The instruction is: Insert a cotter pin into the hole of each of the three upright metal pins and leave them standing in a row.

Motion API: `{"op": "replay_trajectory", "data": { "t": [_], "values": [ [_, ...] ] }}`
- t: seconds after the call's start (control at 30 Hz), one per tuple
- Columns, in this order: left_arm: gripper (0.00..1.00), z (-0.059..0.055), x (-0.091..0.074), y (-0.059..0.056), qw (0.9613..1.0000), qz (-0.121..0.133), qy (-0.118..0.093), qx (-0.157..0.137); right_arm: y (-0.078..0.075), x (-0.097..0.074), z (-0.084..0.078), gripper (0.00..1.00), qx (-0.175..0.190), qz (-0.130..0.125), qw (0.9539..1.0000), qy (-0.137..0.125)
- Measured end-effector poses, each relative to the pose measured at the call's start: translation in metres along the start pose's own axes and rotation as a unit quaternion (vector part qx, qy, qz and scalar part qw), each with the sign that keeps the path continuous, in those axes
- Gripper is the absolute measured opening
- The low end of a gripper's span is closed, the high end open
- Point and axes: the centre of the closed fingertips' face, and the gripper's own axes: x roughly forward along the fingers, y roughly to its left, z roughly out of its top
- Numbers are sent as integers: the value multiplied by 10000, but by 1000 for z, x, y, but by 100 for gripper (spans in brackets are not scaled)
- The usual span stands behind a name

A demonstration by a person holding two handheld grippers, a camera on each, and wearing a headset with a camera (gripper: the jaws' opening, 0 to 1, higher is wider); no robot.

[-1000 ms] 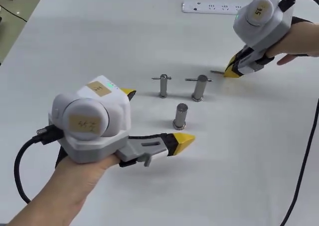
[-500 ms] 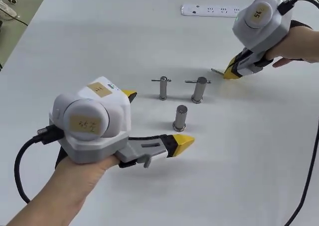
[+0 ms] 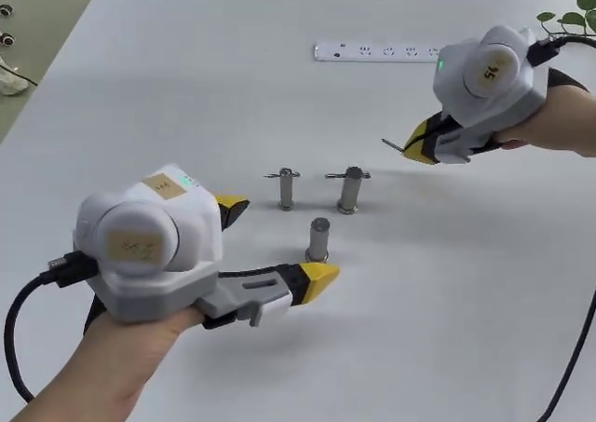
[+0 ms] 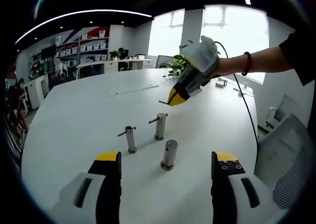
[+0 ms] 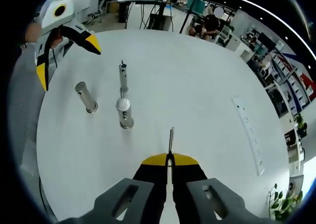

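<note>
Right gripper [image 3: 410, 149] is shut tight on a thin cotter pin [image 3: 392, 145], held over the desk [image 3: 186, 87], well apart from the metal pins. I think the cotter pin is light, stiff and a bit slippery, so gripping its back end and leaving the tip free looks best. It is small, straight and grey. Left gripper [image 3: 277, 238] is open wide beside the bare metal pin [image 3: 318, 238]. The left back pin [image 3: 286, 188] and the right back pin [image 3: 350, 189] each have one through them.
</note>
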Motion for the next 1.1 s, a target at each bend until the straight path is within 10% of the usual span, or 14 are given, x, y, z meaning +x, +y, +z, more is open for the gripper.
{"op": "replay_trajectory", "data": {
  "t": [0.6, 1.1],
  "values": [
    [43, 18, -5, -10, 9993, -342, -107, -100, 65, -39, 50, 0, -1107, -206, 9913, -683],
    [24, 21, -7, -28, 9909, -890, -104, -1003, 120, -46, 79, 0, -1880, 1, 9776, -948]
  ]
}}
